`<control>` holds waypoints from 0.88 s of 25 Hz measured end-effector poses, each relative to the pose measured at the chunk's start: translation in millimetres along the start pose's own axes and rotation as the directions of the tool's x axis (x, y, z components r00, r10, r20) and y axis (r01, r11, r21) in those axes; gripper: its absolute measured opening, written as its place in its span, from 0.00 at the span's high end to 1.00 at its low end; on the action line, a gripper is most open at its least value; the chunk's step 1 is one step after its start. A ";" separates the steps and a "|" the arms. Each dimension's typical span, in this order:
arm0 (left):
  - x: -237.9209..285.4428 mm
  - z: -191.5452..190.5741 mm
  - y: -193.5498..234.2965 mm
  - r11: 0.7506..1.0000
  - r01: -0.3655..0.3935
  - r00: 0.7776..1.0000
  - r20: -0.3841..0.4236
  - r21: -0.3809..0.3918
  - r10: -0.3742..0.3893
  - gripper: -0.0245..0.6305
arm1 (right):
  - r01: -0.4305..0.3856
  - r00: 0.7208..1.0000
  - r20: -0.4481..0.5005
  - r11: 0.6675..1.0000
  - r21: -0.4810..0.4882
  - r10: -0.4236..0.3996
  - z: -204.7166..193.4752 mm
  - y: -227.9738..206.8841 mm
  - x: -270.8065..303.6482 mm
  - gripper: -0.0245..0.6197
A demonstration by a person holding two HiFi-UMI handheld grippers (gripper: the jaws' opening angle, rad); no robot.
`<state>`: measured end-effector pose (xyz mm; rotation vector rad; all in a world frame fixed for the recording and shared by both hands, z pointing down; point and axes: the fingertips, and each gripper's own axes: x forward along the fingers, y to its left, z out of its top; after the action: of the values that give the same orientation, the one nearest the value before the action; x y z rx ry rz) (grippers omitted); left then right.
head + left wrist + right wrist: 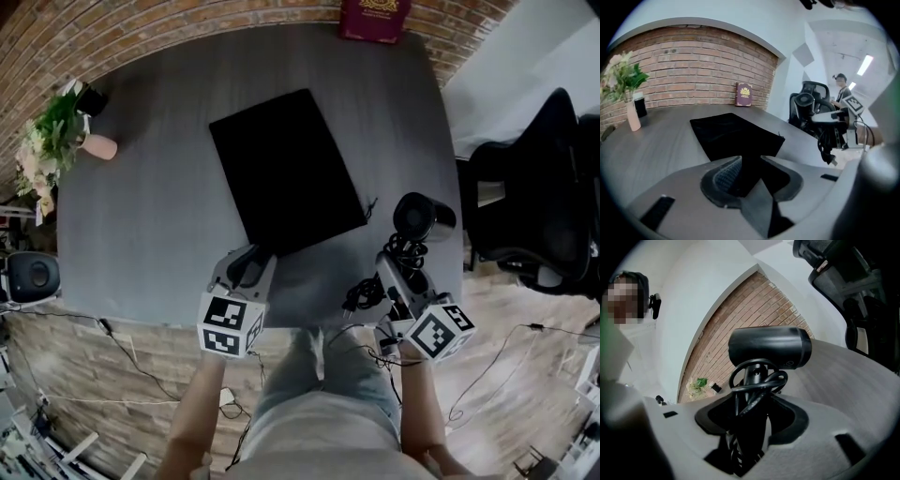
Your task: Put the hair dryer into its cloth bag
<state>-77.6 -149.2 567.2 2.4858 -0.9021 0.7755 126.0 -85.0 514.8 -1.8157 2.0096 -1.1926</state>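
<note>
The black cloth bag point(286, 169) lies flat on the grey table point(159, 216), its near corner toward me. My left gripper point(251, 262) is at that corner. In the left gripper view its jaws point(747, 171) stand apart, with the bag's point(733, 133) dark edge in the gap and not pinched. My right gripper point(398, 272) hovers over the table's right front edge, shut on the handle of the black hair dryer point(422, 216). The dryer's barrel point(768, 347) lies crosswise above the jaws point(752, 413), and its coiled cord point(757, 383) loops round the handle. A loose end of cord point(361, 295) hangs down.
A vase of flowers point(56, 141) stands at the table's far left and a dark red book point(375, 19) leans on the brick wall at the back. A black office chair point(534, 206) is right of the table. A speaker point(33, 277) and cables lie on the floor.
</note>
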 end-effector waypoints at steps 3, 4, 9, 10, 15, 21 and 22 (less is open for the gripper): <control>6.5 -1.7 -2.3 0.989 0.033 0.999 -0.044 0.144 -0.027 0.75 | 0.014 1.000 0.005 1.000 0.014 -0.015 -1.1 -7.1 -2.6 0.64; 8.2 -2.5 -2.6 0.979 0.046 0.997 -0.064 0.197 -0.034 0.75 | 0.019 1.000 0.006 1.000 0.018 -0.019 -1.6 -8.7 -3.4 0.64; 15.8 -10.3 -13.0 0.889 0.162 0.976 -0.203 0.429 -0.080 0.72 | 0.034 0.999 0.011 0.999 0.030 -0.034 -5.4 -14.9 -7.7 0.64; 17.8 -13.1 -15.5 0.865 0.188 0.969 -0.231 0.464 -0.087 0.72 | 0.037 0.999 0.012 0.999 0.032 -0.037 -6.5 -16.0 -8.7 0.64; 30.3 -24.9 -23.6 0.787 0.284 0.938 -0.329 0.548 -0.109 0.72 | 0.053 0.998 0.014 0.998 0.037 -0.054 -11.1 -21.8 -12.8 0.64; 43.9 -34.2 -28.4 0.758 0.331 0.915 -0.387 0.562 -0.113 0.74 | 0.068 0.997 0.023 0.997 0.048 -0.069 -14.5 -31.3 -19.3 0.64; 45.6 -34.5 -28.4 0.757 0.332 0.914 -0.390 0.563 -0.111 0.75 | 0.071 0.997 0.024 0.996 0.050 -0.072 -14.1 -32.5 -20.1 0.64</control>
<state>-41.8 -132.1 617.2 2.7809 -0.2137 1.5529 146.5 -58.6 538.0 -1.8844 1.8993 -1.2204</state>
